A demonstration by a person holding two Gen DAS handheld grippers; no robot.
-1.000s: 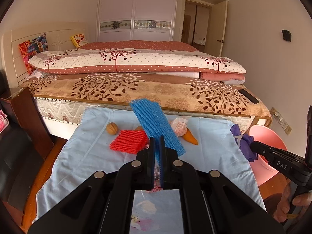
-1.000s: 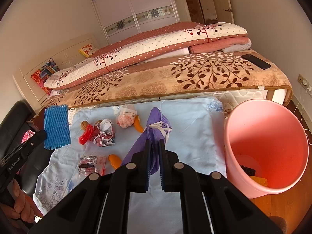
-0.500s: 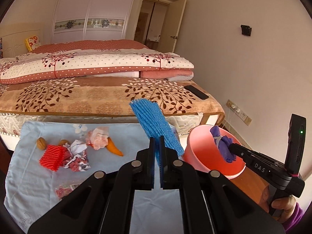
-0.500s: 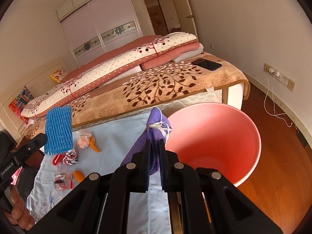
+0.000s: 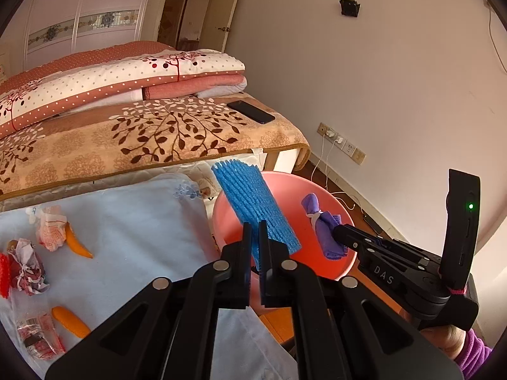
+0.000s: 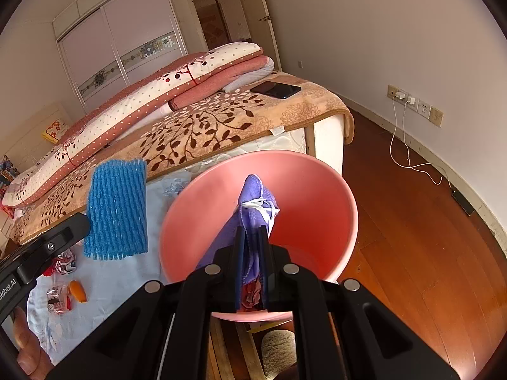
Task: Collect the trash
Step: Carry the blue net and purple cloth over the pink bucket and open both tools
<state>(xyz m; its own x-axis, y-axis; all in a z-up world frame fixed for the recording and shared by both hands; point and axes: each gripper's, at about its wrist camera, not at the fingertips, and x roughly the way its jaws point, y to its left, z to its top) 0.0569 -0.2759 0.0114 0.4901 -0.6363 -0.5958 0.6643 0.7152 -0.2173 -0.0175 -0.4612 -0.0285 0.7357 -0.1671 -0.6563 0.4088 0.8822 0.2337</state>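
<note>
Both hands are at the pink bucket [image 6: 348, 209] now, and each carries a piece of trash. The right gripper [image 6: 252, 237] is clamped on a purple cloth bundle [image 6: 253, 196] tied with white string, and holds it right over the bucket's mouth, well inside the rim, so a release should send it straight in. The left gripper [image 5: 253, 237] is pinched on the lower end of a blue foam fruit net [image 5: 253, 209], which stands up stiffly from the jaws. From the left wrist view it overlaps the near-left part of the bucket; from the right wrist view it hangs just left of the rim, above the pale blue cloth [image 5: 133, 221], so whether it is truly over the opening I cannot tell. It looks like it needs a little more travel towards the bucket first.

Left of the bucket, on that cloth, more trash waits: orange peel pieces [image 5: 76, 240], a crumpled printed wrapper [image 5: 28, 269], a clear plastic packet [image 5: 38, 338]. Beyond the bucket, a dark phone [image 5: 250, 111] rests on the bed blanket; that one is no trash.
</note>
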